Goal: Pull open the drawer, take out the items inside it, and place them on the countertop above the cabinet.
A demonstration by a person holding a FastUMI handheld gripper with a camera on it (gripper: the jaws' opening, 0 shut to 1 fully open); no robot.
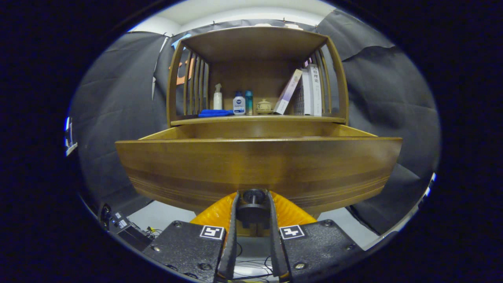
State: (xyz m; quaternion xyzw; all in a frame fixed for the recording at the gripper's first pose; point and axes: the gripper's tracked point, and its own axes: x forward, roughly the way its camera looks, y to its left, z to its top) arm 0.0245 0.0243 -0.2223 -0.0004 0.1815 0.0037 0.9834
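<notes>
The wooden drawer [257, 165] of the cabinet stands pulled out toward me, its front panel just beyond my fingers. My gripper [252, 206] is shut on the drawer's dark round knob [253, 196], one orange-backed finger [233, 212] on each side of it. The drawer's inside is hidden behind its front panel, so any items in it are out of sight. Above the drawer lies the countertop [255, 119] under an open shelf frame.
On the countertop stand a white pump bottle [217, 98], a white-and-blue bottle [239, 104], a teal bottle [249, 102], a small lidded cup [264, 106], a folded blue cloth [215, 113] and leaning books [304, 92]. Cables and a dark box [125, 230] lie on the floor below left.
</notes>
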